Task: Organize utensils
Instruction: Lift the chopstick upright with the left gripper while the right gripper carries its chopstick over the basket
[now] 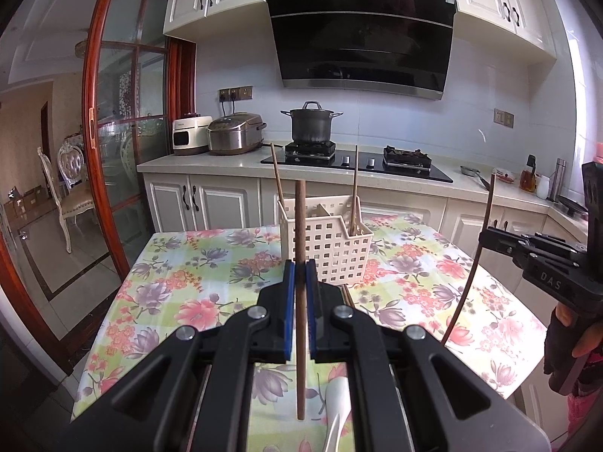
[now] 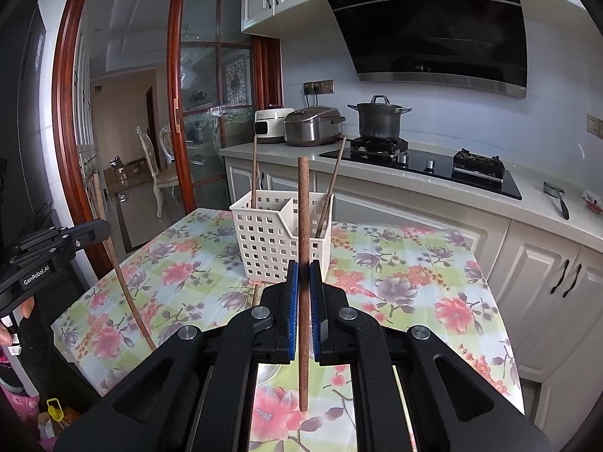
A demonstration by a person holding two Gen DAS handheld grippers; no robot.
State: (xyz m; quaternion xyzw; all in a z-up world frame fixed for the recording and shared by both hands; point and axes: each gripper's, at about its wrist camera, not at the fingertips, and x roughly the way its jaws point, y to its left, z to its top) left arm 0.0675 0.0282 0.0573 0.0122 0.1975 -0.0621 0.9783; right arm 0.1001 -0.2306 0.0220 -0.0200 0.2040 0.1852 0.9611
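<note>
Left gripper (image 1: 300, 269) and right gripper (image 2: 303, 271) each clamp a chopstick (image 1: 300, 226) upright

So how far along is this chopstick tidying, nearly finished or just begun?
Partly done, it seems. Two chopsticks already stand in the white basket on the flowery table. In hand: the left gripper is shut on an upright chopstick, and the right gripper on another. Left: dropping both in, plus a white utensil and what looks like another stick still on the table.
</note>
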